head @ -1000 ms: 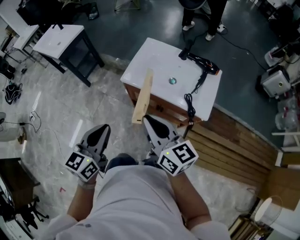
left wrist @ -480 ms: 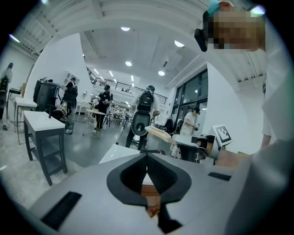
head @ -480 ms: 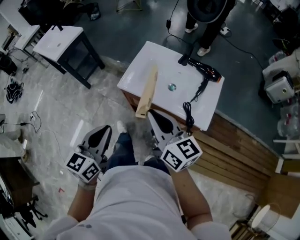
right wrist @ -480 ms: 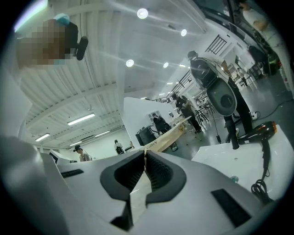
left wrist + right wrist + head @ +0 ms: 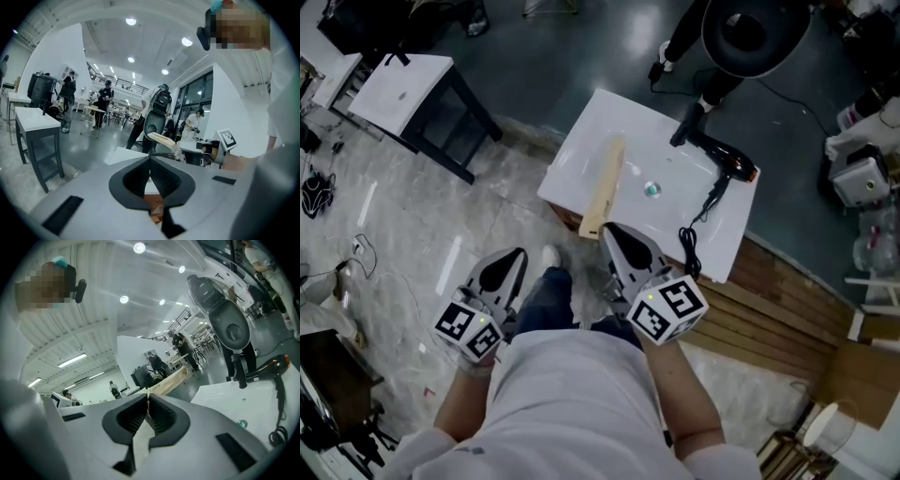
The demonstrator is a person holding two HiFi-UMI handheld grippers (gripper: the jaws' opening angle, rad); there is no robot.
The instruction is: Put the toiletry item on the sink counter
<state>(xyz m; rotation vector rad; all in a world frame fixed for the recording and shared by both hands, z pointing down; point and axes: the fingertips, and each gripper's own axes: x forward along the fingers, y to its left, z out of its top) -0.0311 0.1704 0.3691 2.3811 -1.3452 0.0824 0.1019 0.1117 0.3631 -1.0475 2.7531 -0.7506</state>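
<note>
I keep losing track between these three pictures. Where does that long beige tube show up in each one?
Head view: the tube is at centre, slanting across the near-left edge of the white counter.
Left gripper view: the tube is small, at centre, just above the left gripper.
Right gripper view: the tube is at centre, clamped in the right gripper, rising up-right.
Shared landmark: the counter.

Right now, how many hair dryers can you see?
1. The black hair dryer with orange trim lies on the white sink counter, near its right edge; none seem hidden.
</note>
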